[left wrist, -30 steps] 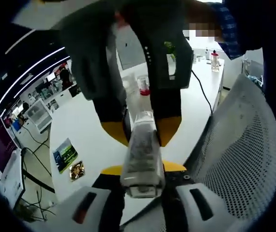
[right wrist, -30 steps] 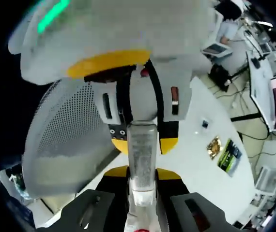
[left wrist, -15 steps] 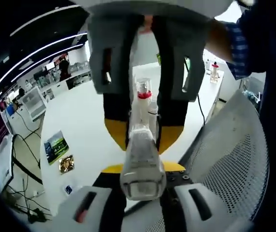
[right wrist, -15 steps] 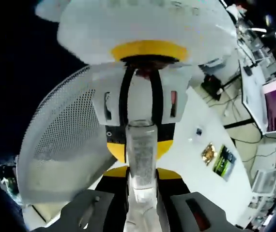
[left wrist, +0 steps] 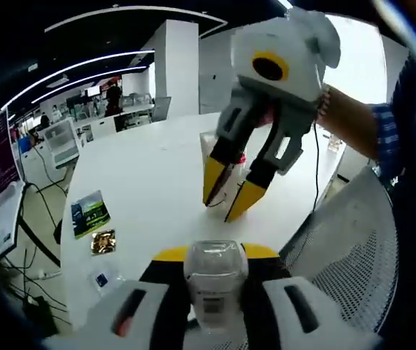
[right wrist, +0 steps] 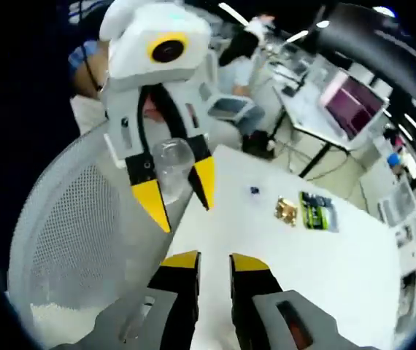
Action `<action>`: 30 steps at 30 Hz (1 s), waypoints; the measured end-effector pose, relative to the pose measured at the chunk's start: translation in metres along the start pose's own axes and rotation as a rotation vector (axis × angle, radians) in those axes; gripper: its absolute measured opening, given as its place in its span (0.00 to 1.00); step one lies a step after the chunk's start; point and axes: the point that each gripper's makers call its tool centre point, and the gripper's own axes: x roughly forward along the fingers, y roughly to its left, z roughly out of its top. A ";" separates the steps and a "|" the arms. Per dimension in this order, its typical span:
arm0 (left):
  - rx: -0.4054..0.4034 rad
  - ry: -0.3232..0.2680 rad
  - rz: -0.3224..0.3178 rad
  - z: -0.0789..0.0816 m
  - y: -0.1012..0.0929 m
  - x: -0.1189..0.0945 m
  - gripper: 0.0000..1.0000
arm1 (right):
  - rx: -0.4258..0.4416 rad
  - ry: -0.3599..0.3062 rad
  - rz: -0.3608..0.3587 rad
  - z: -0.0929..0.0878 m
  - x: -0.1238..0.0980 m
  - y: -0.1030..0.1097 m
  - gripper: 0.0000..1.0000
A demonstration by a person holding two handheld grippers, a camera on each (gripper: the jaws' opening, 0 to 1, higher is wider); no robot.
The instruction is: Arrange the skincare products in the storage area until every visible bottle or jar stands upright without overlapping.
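Bottle (left wrist: 215,281) of clear plastic is sitting clamped between the jaws of the left gripper (left wrist: 215,257), close to the camera in the left gripper view. Beyond it, the right gripper (left wrist: 231,197) is hanging over the white table (left wrist: 142,182) with its yellow-tipped jaws apart and nothing between them. Farther left, a green leaflet (left wrist: 90,214) and a gold packet (left wrist: 103,241) are lying on the table. A mesh chair (left wrist: 354,255) is standing at the right.

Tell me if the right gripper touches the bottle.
Apart: right gripper view shows right gripper empty, clear plastic bottle held away in left gripper.
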 end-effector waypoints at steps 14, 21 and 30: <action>-0.296 -0.189 0.049 0.039 0.027 -0.001 0.26 | 0.748 -0.290 0.013 -0.011 0.012 0.020 0.04; -0.329 -0.250 0.003 0.047 0.019 -0.001 0.26 | 0.689 -0.356 0.016 0.011 0.026 0.026 0.05; -0.423 -0.324 0.031 0.051 0.039 -0.008 0.26 | 0.776 -0.458 0.050 0.023 0.014 0.019 0.01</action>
